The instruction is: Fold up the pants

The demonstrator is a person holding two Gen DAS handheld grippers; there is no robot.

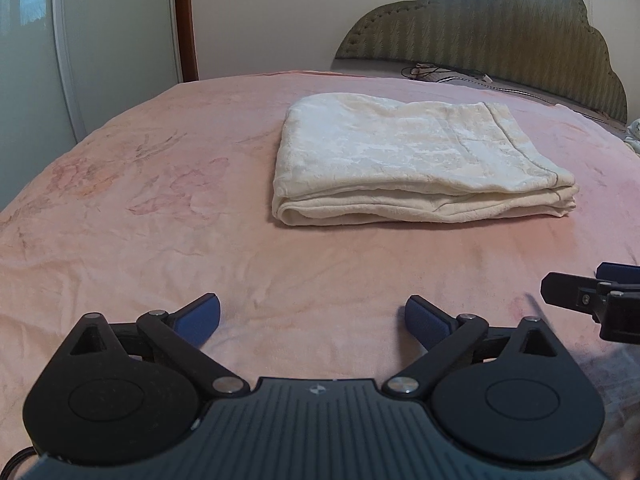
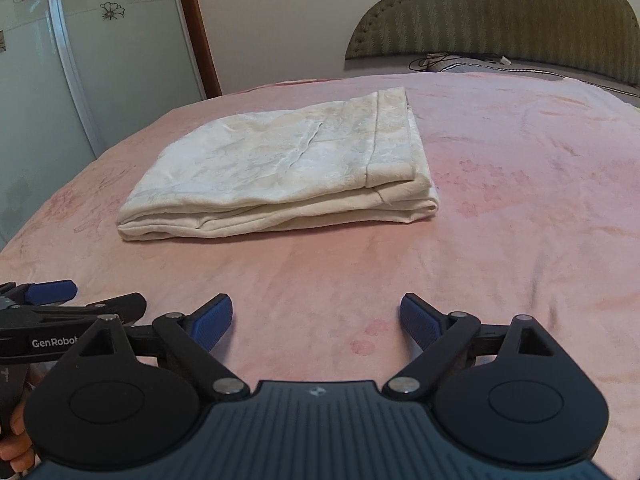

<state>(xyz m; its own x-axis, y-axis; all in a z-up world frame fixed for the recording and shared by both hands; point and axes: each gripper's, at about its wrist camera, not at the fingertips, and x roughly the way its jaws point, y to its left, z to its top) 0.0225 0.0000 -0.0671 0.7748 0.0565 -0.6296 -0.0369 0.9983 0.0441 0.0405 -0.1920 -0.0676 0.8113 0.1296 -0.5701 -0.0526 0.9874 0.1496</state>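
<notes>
Both tools (image 1: pixel 312 318) (image 2: pixel 316 318) agape; pants (image 1: pixel 416 160) folded, legs hidden.

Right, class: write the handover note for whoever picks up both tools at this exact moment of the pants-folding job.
Left tool: open, nothing between its fingers, over bare blanket short of the pants.
Right tool: open, empty, beside the left one.
Cream pants: folded into a flat, layered rectangle in the middle of the pink blanket, touched by neither tool.
Done: the folds look complete.
Left: probably nothing; at most tidy the slightly uneven near edge.
</notes>
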